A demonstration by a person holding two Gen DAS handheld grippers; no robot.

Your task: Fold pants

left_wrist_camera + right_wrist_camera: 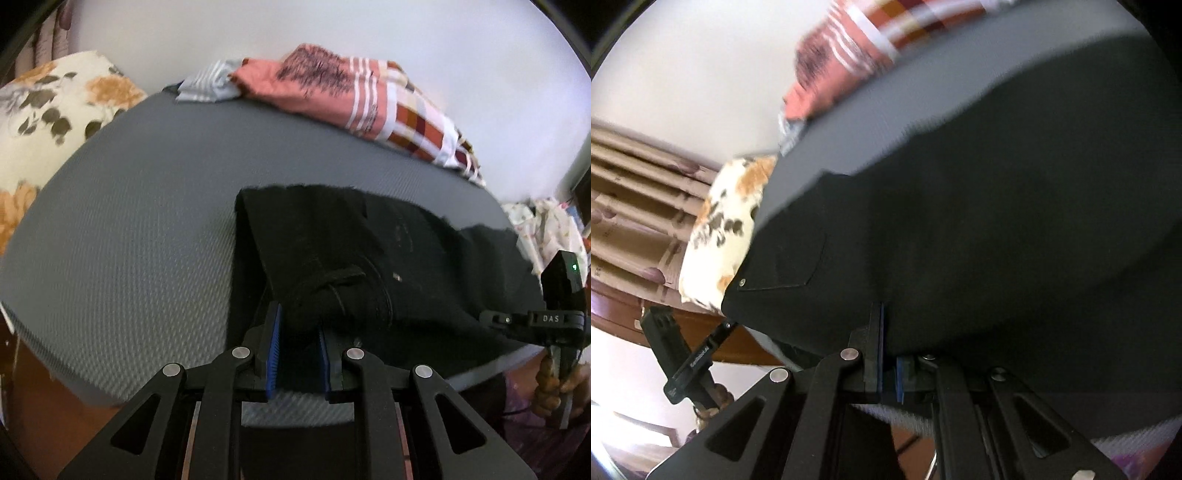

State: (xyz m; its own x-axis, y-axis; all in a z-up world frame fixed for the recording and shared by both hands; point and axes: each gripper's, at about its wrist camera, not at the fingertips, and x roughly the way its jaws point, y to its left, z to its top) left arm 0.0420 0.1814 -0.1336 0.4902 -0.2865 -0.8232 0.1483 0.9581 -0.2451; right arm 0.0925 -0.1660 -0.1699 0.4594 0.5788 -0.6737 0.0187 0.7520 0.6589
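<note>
Left gripper (297, 347) clamped on bunched edge of black pants (369, 258). Right gripper (889, 354) clamped on pants (979, 221) edge, cloth lifted. Pants spread over grey mat (129, 221). Folded pink checked cloth (351, 96) seen at far edge.
</note>
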